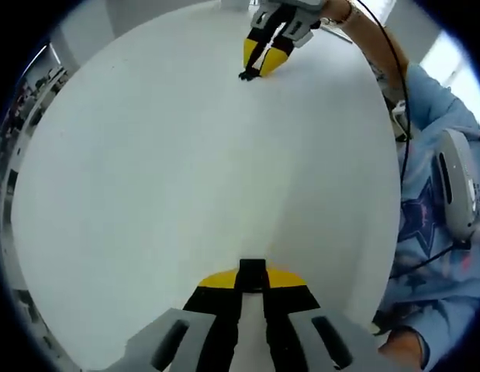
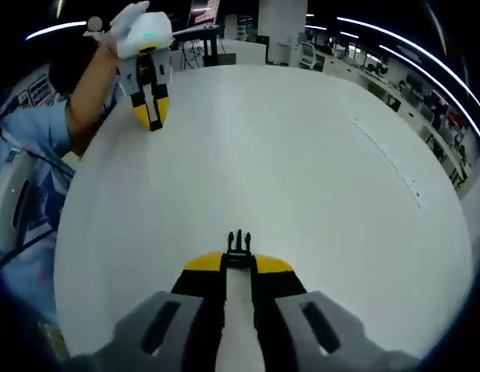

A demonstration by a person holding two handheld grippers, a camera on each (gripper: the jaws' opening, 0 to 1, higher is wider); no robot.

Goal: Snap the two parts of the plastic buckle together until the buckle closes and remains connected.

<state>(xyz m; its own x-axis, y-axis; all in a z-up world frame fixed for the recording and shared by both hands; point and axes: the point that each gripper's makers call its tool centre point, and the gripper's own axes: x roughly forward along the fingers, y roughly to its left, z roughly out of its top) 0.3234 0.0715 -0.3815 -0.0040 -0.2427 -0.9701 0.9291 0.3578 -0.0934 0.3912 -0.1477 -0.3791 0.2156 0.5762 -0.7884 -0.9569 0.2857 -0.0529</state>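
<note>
Two buckle halves, one pinched in each gripper, both held just above a bare white worktop (image 1: 170,186).

Left gripper (image 1: 252,273): jaws closed on the socket half (image 1: 252,269), a small black block standing out past the yellow tips, open end facing forward. Same gripper seen far off in the right gripper view (image 2: 152,115), tips pointed down toward the worktop, a person's forearm behind it.

Right gripper (image 2: 239,260): jaws clamped on the pronged half (image 2: 239,242), black prongs standing clear beyond the tips. In the left gripper view, seen across the worktop (image 1: 263,62), the black piece showing at the tips.

Reason for the hold, as judged: each part gripped by its rear so the mating end stays free and exposed.

Relative position: halves well apart, on opposite sides of the worktop, each roughly facing the other gripper. Not yet aligned, not yet joined.

Next, likely: bring together, line prongs with socket mouth, push straight until latched.
</note>
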